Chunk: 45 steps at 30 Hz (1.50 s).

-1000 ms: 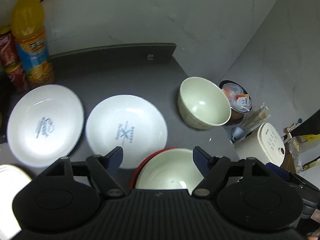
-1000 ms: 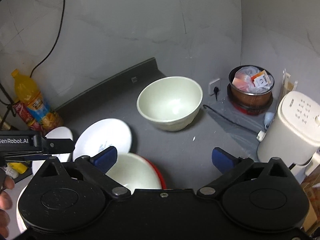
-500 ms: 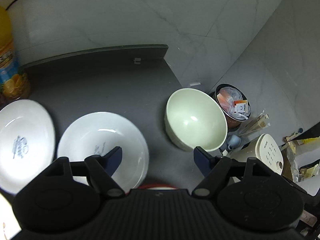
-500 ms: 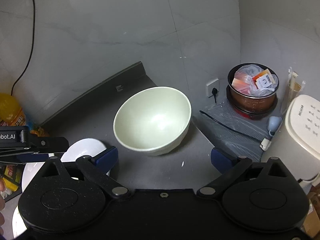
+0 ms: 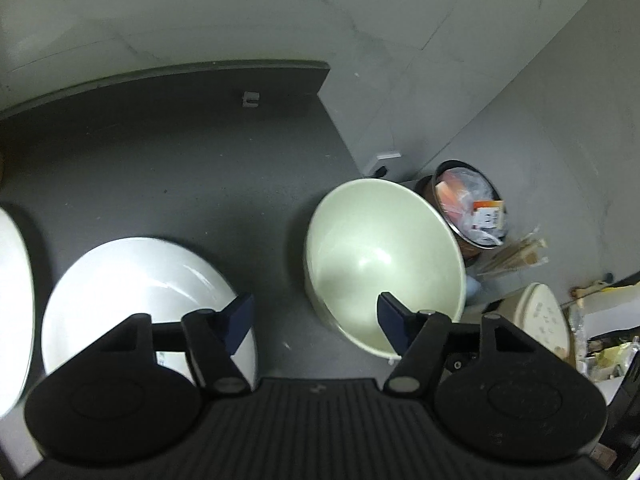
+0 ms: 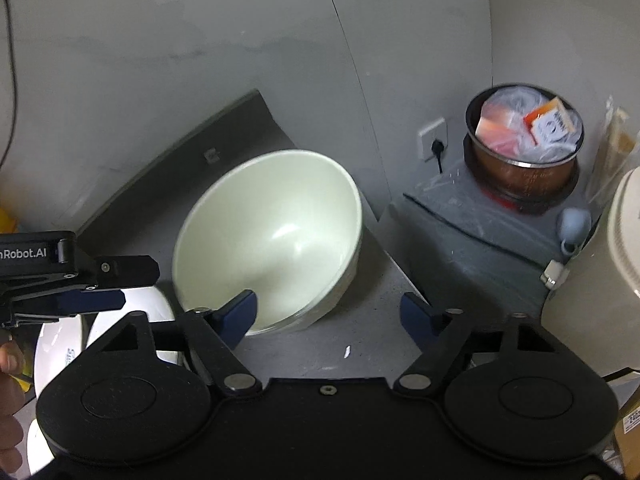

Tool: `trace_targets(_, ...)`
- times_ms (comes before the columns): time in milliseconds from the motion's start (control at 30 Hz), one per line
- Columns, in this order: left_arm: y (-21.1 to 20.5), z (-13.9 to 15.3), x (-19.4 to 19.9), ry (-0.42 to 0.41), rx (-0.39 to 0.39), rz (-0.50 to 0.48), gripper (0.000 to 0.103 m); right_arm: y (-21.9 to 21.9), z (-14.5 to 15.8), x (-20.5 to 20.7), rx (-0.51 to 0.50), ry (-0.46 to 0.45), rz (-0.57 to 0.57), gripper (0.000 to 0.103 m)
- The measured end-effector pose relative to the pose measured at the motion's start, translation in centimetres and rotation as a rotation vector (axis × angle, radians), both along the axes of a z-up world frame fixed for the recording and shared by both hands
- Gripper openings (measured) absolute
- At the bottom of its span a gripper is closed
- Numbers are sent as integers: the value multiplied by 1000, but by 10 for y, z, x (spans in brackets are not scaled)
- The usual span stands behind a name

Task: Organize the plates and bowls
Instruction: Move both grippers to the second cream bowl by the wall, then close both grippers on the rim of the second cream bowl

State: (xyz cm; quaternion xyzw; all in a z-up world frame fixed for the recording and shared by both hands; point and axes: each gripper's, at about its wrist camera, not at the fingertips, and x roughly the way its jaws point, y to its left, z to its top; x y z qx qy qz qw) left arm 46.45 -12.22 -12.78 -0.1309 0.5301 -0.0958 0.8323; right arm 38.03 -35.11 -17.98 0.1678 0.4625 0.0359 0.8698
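A large pale green bowl point(image 5: 380, 256) stands near the right corner of the dark grey counter point(image 5: 180, 168). My left gripper point(image 5: 316, 318) is open, its right finger over the bowl's near rim, its left finger over a white plate point(image 5: 132, 292). A second white plate point(image 5: 12, 292) shows at the left edge. In the right wrist view the same bowl point(image 6: 272, 236) lies ahead-left of my open right gripper point(image 6: 330, 314), whose left finger overlaps the bowl's near rim. White plates point(image 6: 152, 312) sit lower left, under the left gripper's body point(image 6: 60, 276).
Past the counter's right edge, lower down, stands a copper pot point(image 6: 524, 156) full of plastic packets, a cream rice cooker point(image 6: 600, 272), and a wall socket with a black plug point(image 6: 434, 142). A person's hand point(image 6: 8, 412) is at the left edge.
Both grippers have moved forward and right toward the green bowl, which looms larger. The red-rimmed bowl and the orange juice bottle have dropped out of view.
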Motion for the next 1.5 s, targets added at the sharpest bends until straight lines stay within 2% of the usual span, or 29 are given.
trace_targets(67,-4,-7,7,15,12,-3,59,-2,-6,7,9,21,3,70)
trace_targets(233,-14,-21,20,46,19,-10,53,-3,-14,18,31,41,14,67)
trace_targets(467,-16,-36,31,103,29,18,26,-5,-28,30,53,61,30,50)
trace_targets(667,-18,-44,36,129,8,15,12,1,-29,33,62,53,52,36)
trace_targets(1067,-16,-21,22,77,28,-34,11,4,-9,14,51,-5,63,36)
trace_targets(1367,2,-1,2,37,25,-29,13,17,13,-9,37,-66,94,35)
trace_targets(1500,10,8,-9,11,21,-29,14,21,19,-17,33,-83,96,32)
